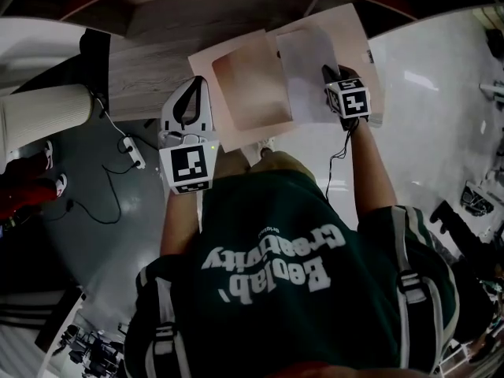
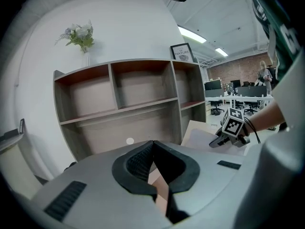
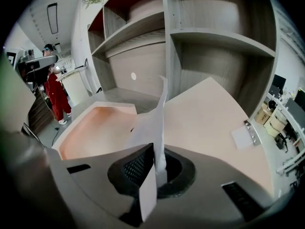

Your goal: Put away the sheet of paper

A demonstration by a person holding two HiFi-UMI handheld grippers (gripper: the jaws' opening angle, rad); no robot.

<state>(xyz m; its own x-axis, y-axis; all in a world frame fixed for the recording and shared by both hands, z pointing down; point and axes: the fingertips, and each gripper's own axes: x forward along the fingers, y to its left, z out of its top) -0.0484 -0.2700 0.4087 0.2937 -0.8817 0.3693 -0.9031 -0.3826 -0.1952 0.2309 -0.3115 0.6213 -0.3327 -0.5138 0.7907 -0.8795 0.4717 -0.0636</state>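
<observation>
My right gripper [image 1: 329,74] is shut on a white sheet of paper [image 1: 305,68], which stands on edge between its jaws [image 3: 157,149] and curves up and away [image 3: 151,120]. Under the paper lie an open peach tray [image 1: 248,85] and, to its right, a flat peach lid [image 1: 346,38]. In the right gripper view the tray [image 3: 95,128] is lower left and the lid [image 3: 209,113] right. My left gripper [image 1: 195,89] hangs at the tray's left edge with its tips together [image 2: 152,149]. A peach surface shows in the gap behind them; whether it is gripped I cannot tell.
A wooden shelf unit [image 2: 124,99] with empty compartments stands just behind the tray. A vase of flowers [image 2: 81,35] and a framed picture [image 2: 182,51] are on top. Cables [image 1: 118,156] lie on the grey floor at left. A person in red [image 3: 55,94] stands far left.
</observation>
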